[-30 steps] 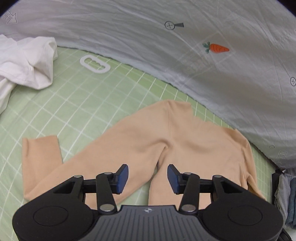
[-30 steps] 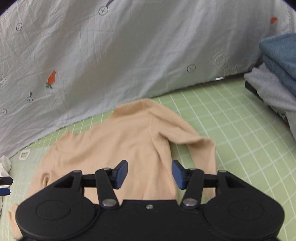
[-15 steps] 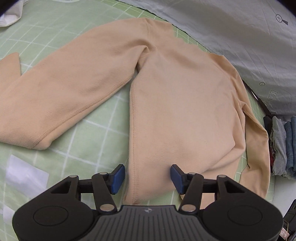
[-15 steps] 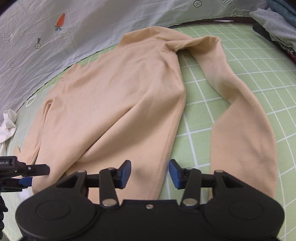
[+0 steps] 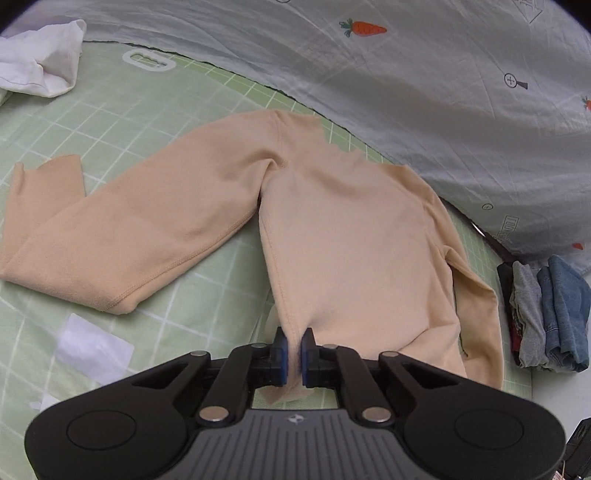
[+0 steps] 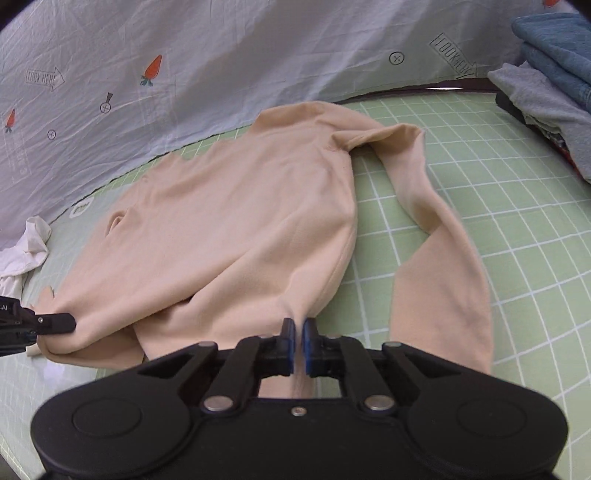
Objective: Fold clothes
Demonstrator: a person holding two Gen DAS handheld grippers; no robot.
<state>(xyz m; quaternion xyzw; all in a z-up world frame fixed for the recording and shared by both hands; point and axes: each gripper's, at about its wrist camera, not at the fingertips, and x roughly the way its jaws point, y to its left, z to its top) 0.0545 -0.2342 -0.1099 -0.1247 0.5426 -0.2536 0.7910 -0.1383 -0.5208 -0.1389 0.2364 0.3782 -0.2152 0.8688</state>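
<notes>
Both my left tongs [image 5: 293, 349] and right tongs [image 6: 298, 341] pinched the sweater's [image 5: 354, 236] hem; white cloth [image 5: 37, 70] lay upper left, folded clothes [image 5: 546, 314] far right.

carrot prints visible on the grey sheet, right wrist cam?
3: one on the grey sheet upper left of centre, one at the left edge, one cut off top right. Folds may hide more.

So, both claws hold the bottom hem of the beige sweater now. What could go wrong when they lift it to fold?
1. The left claw and the right claw each pinch only a narrow bit of the beige sweater; the hem may slip out.
2. The left sleeve lies spread far out, with its cuff doubled over, so it may drag and bunch.
3. The right sleeve is bent and could twist under the body.
</notes>
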